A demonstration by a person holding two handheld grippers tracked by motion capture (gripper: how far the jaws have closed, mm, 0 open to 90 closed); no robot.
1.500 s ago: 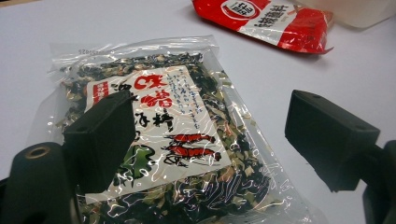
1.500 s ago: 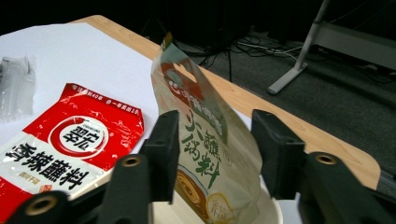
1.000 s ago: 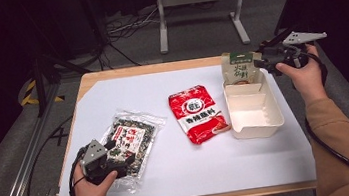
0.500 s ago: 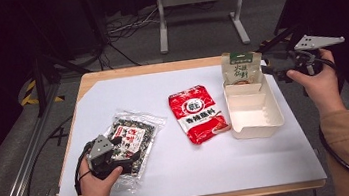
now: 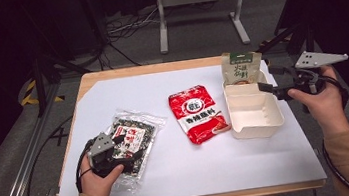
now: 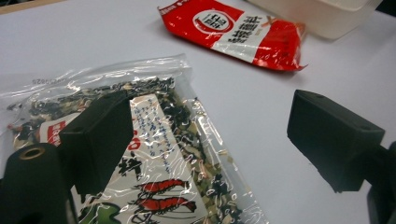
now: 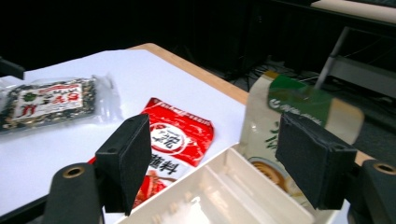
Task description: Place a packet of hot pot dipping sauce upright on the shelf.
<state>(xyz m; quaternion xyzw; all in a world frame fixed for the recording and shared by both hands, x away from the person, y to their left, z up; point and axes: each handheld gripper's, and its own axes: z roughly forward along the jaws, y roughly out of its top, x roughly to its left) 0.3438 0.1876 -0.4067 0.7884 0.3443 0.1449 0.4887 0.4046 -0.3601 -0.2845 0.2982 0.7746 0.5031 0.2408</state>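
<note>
Seaweed packet (image 6: pixel 154 158) under spread left jaws, one jaw over it

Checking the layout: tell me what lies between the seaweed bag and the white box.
The red packet lies between the seaweed bag and white box, seen in the high view.

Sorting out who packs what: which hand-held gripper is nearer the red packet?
Left, narrowly. The left hand-held gripper hovers over the seaweed bag beside the red packet; the right hand-held gripper sits beyond the white box.
</note>
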